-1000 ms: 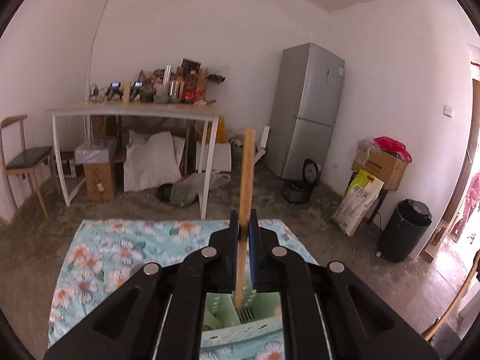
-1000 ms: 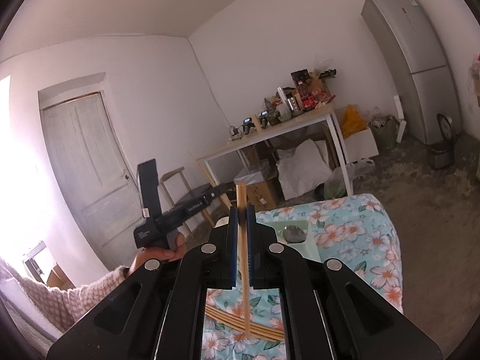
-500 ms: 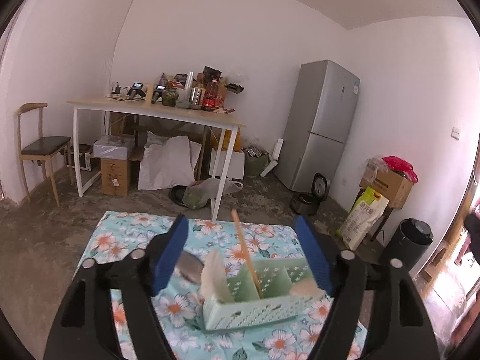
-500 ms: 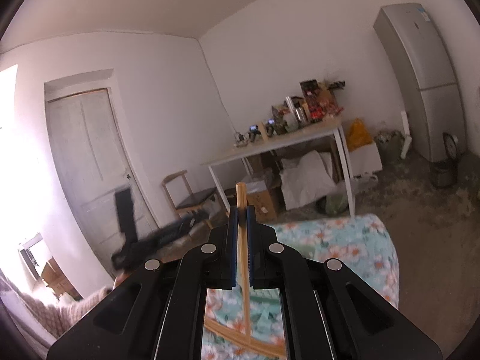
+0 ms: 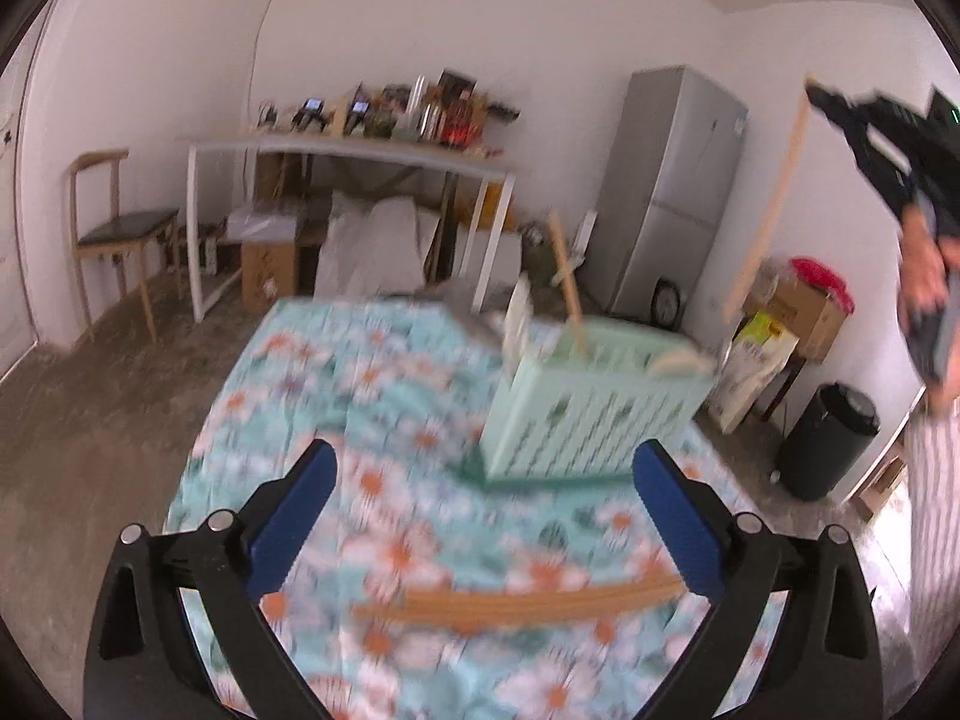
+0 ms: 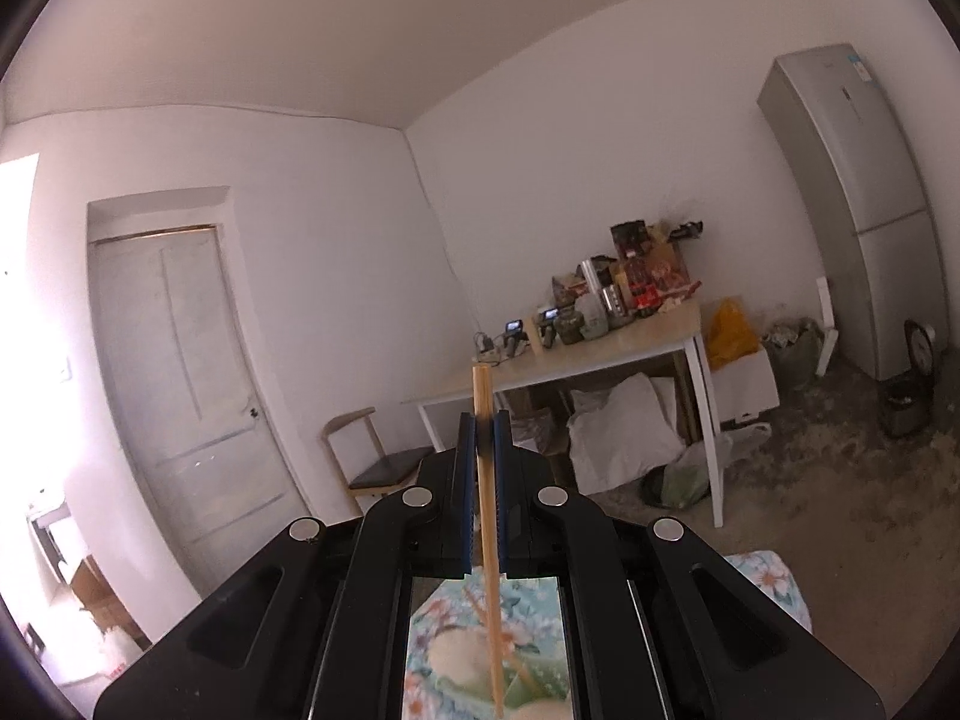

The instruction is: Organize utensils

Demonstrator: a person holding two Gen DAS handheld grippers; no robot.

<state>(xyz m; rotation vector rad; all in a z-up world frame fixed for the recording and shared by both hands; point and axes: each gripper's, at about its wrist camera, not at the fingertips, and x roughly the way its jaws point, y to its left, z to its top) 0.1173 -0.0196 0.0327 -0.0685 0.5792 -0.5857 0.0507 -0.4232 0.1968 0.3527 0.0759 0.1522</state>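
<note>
In the left wrist view my left gripper (image 5: 486, 516) hangs over the floral cloth (image 5: 336, 396), its jaws opening wide with nothing held between them. Wooden chopsticks (image 5: 528, 600) lie on the cloth just below the blue pads (image 5: 294, 516). Beyond them stands the pale green utensil caddy (image 5: 588, 414), with one chopstick (image 5: 567, 282) leaning upright in it and pale utensils at its ends. My right gripper (image 5: 819, 93) is high at the right, shut on another chopstick (image 5: 768, 204). In the right wrist view that gripper (image 6: 483, 426) clamps this chopstick (image 6: 482, 384) upright above the caddy (image 6: 528, 684).
A white table (image 5: 360, 150) loaded with clutter, a wooden chair (image 5: 114, 228), a grey fridge (image 5: 672, 180), a cardboard box (image 5: 804, 306) and a black bin (image 5: 828, 438) stand around the room. A person's hand (image 5: 924, 276) holds the right gripper. A door (image 6: 180, 384) is at the left.
My left gripper opened and let go of its chopstick, which now stands in the caddy, then drew back and down. The right gripper rose with its chopstick still clamped.
</note>
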